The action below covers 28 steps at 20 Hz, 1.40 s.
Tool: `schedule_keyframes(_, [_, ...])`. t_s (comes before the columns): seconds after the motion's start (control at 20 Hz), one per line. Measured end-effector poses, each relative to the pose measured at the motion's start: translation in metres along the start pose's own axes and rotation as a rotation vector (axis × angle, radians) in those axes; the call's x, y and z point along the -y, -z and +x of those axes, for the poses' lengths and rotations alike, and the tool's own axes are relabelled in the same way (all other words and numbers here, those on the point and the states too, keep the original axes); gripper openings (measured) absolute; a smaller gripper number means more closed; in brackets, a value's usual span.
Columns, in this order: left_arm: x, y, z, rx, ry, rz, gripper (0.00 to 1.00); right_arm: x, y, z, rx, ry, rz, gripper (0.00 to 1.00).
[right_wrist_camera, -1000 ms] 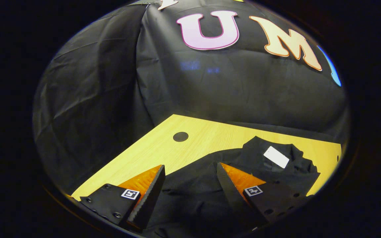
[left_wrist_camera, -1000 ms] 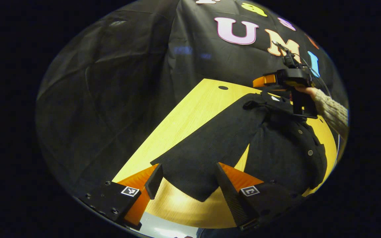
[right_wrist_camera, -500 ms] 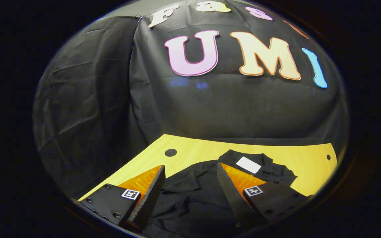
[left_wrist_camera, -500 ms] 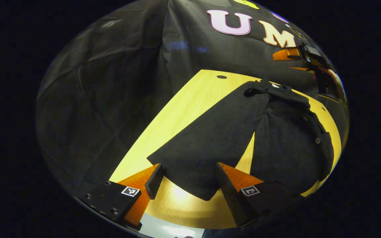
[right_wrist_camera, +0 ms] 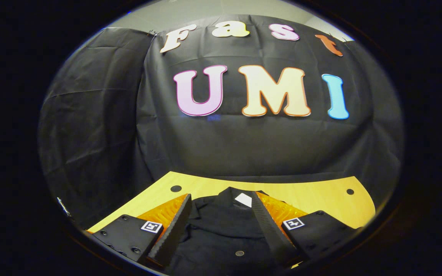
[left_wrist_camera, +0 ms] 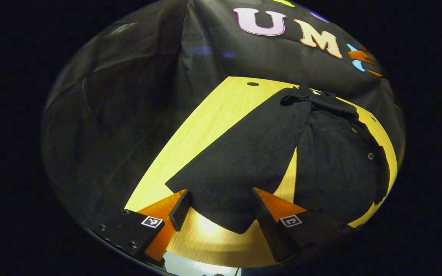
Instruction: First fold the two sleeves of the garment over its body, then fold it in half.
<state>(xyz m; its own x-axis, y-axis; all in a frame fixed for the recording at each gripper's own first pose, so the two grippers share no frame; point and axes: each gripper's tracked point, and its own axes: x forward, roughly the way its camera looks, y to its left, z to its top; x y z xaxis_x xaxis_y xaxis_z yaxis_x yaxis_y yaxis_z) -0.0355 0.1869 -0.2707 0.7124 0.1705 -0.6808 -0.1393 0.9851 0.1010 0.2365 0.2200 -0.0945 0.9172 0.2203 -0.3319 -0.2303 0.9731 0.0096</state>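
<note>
Black ribbed-knit garment (left_wrist_camera: pixel 320 153), one item, lies flat on the yellow wood worktop (left_wrist_camera: pixel 213 119); likely soft, light and limp, best taken at a sleeve cuff. One sleeve (left_wrist_camera: pixel 240 168) stretches out with its cuff between the spread, empty jaws of the left gripper (left_wrist_camera: pixel 221 214). Right gripper (right_wrist_camera: pixel 221 226), jaws also spread and empty, hangs over the collar end; two buttons (left_wrist_camera: pixel 370 156) counted on the body.
</note>
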Motion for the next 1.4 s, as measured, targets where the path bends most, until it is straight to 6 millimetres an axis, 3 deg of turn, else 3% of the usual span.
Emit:
schedule_keyframes(0.15, [0.0, -0.001, 0.0, -0.002, 0.012, 0.016, 0.94, 0.011, 0.01, -0.036, -0.01, 0.005, 0.064, 0.98])
schedule_keyframes(0.35, [0.003, -0.001, 0.0, 0.002, 0.026, -0.006, 0.95, 0.04, 0.028, -0.073, -0.026, 0.081, 0.066, 0.98])
schedule_keyframes(0.6, [0.009, -0.001, 0.0, -0.015, 0.047, 0.006, 0.89, 0.07, 0.025, -0.108, 0.008, 0.146, 0.101, 0.98])
schedule_keyframes(0.7, [0.013, -0.002, 0.0, -0.028, 0.066, 0.025, 0.8, 0.083, 0.027, -0.119, 0.019, 0.179, 0.109, 0.98])
schedule_keyframes(0.75, [0.013, -0.001, 0.001, -0.037, 0.069, 0.029, 0.71, 0.087, 0.028, -0.124, 0.022, 0.193, 0.115, 0.93])
schedule_keyframes(0.8, [0.015, -0.001, 0.0, -0.045, 0.074, 0.028, 0.67, 0.092, 0.029, -0.129, 0.024, 0.203, 0.122, 0.98])
schedule_keyframes(0.9, [0.018, -0.002, 0.0, -0.054, 0.081, 0.031, 0.57, 0.103, 0.033, -0.139, 0.026, 0.231, 0.129, 0.98])
schedule_keyframes(1.15, [0.025, -0.001, -0.002, -0.054, 0.099, 0.04, 0.15, 0.117, 0.049, -0.157, 0.013, 0.268, 0.149, 0.98])
schedule_keyframes(1.2, [0.027, -0.002, -0.002, -0.053, 0.092, 0.036, 0.08, 0.117, 0.051, -0.158, 0.014, 0.267, 0.151, 0.93])
schedule_keyframes(1.25, [0.027, -0.002, 0.0, -0.053, 0.084, 0.035, 0.03, 0.118, 0.053, -0.16, 0.015, 0.268, 0.151, 0.97])
schedule_keyframes(1.4, [0.028, -0.001, 0.001, -0.054, 0.083, 0.041, 0.01, 0.122, 0.061, -0.163, 0.002, 0.272, 0.153, 0.97])
